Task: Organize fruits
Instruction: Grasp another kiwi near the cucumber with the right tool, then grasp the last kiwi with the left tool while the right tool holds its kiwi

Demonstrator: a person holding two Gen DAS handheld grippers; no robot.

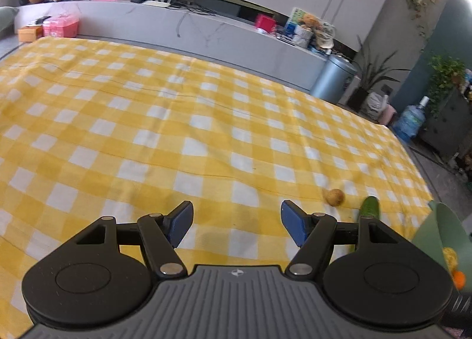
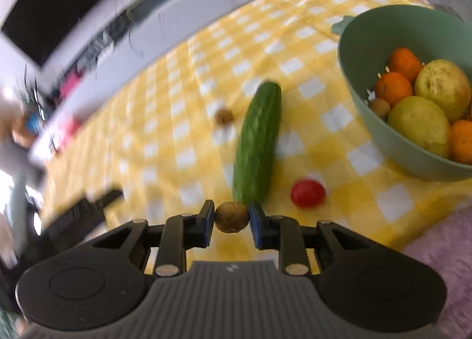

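My right gripper (image 2: 232,216) is shut on a small brown round fruit (image 2: 231,217) and holds it above the yellow checked cloth. Just beyond it lie a cucumber (image 2: 258,144), a red cherry tomato (image 2: 307,193) and another small brown fruit (image 2: 223,116). A green bowl (image 2: 358,44) at the right holds oranges (image 2: 393,87), yellow fruits (image 2: 419,123) and a small brown fruit (image 2: 380,106). My left gripper (image 1: 237,222) is open and empty over the cloth. In its view the brown fruit (image 1: 334,196), the cucumber tip (image 1: 369,207) and the bowl's rim (image 1: 442,221) sit to the right.
The yellow checked cloth (image 1: 147,121) covers the table. A long white counter (image 1: 177,26) with boxes and clutter runs behind it. A grey bin (image 1: 333,79), plants and a water bottle (image 1: 410,121) stand at the right. A pink fuzzy fabric (image 2: 442,253) lies at the near right.
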